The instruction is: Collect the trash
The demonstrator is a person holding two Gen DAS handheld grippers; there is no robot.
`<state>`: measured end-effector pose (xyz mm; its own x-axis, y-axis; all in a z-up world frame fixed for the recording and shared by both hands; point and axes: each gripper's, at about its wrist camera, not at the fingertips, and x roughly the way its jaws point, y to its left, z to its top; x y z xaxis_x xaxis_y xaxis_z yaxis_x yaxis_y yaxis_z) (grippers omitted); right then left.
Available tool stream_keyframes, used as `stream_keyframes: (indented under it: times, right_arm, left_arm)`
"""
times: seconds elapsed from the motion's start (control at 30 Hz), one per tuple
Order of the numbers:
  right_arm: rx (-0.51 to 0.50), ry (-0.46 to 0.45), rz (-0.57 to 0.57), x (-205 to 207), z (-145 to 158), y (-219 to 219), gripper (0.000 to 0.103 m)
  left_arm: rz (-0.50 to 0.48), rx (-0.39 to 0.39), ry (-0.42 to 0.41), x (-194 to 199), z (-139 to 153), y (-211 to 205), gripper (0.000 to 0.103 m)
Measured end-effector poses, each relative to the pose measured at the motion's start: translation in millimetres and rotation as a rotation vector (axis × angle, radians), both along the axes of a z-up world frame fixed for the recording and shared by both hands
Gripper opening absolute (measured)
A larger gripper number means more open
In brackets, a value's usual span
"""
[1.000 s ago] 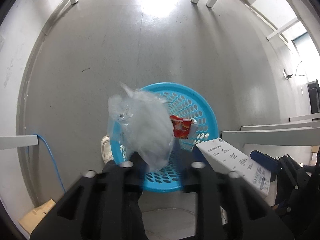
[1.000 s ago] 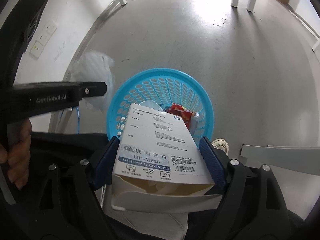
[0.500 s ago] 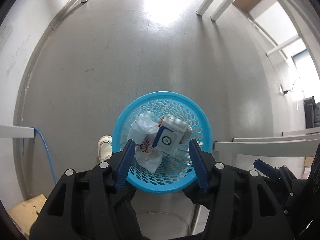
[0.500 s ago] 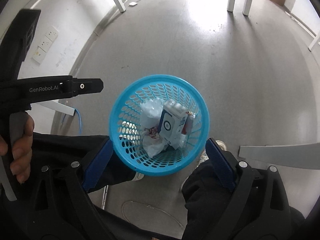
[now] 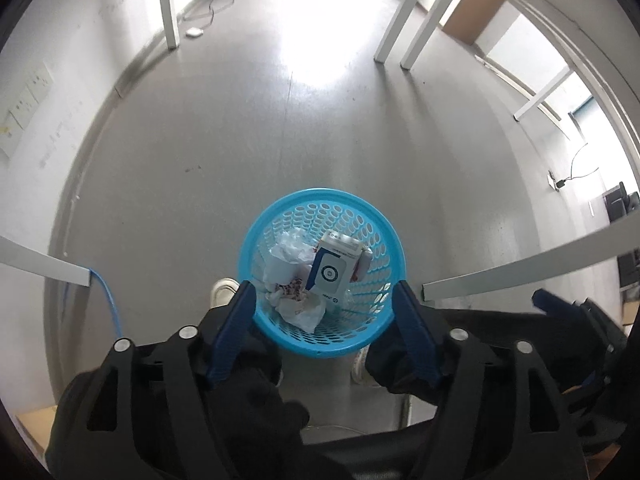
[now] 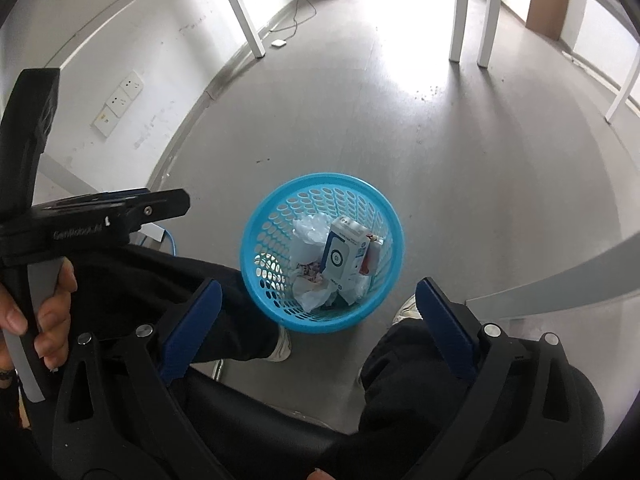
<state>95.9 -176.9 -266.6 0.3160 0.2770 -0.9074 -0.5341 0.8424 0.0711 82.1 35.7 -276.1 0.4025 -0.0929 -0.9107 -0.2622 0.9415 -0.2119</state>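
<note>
Both your grippers, left gripper [image 5: 324,312] and right gripper [image 6: 316,312], hang spread and empty above the round blue perforated plastic basket [image 6: 256,240] on the floor. Inside: white-and-blue cardboard box [image 6: 342,256], crumpled white plastic bag [image 6: 310,232]. Lift clear before turning away. "GenRobot.AI" reads faintly on the left tool.

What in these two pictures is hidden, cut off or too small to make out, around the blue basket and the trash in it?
- Left wrist view: the blue basket near rim is hidden behind the left gripper.
- Both views: print on the white and blue box is too small to read.
- Right wrist view: the red wrapper is mostly hidden by the box.
- The basket bottom is covered by crumpled white plastic.
</note>
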Motion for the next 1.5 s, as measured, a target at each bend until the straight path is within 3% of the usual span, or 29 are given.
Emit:
stream_keyframes:
  times: [0.1,0.17,0.47,0.67,1.07,1.5]
  right_arm:
    - [-0.004,-0.024,0.007,-12,12,-6,0.094]
    - [-0.004,-0.039,0.006,-19,20,-11,0.094]
    - [0.008,-0.057,-0.002,-48,40,-31,0.094]
    - [0.019,-0.068,0.000,-53,44,-34,0.094]
    - [0.030,-0.036,-0.012,-43,36,-29,0.094]
    - [0.052,-0.020,-0.020,-39,38,-27,0.094]
  left_arm:
    - [-0.001,0.011,-0.020,-14,8,-4,0.078]
    - [0.010,0.033,-0.046,-26,14,-6,0.090]
    - [-0.005,0.038,-0.094,-69,29,-20,0.097]
    - [-0.054,0.073,-0.153,-76,38,-34,0.097]
    - [-0.037,0.052,-0.098,-63,32,-34,0.097]
    - [-0.054,0.069,-0.092,-60,32,-41,0.097]
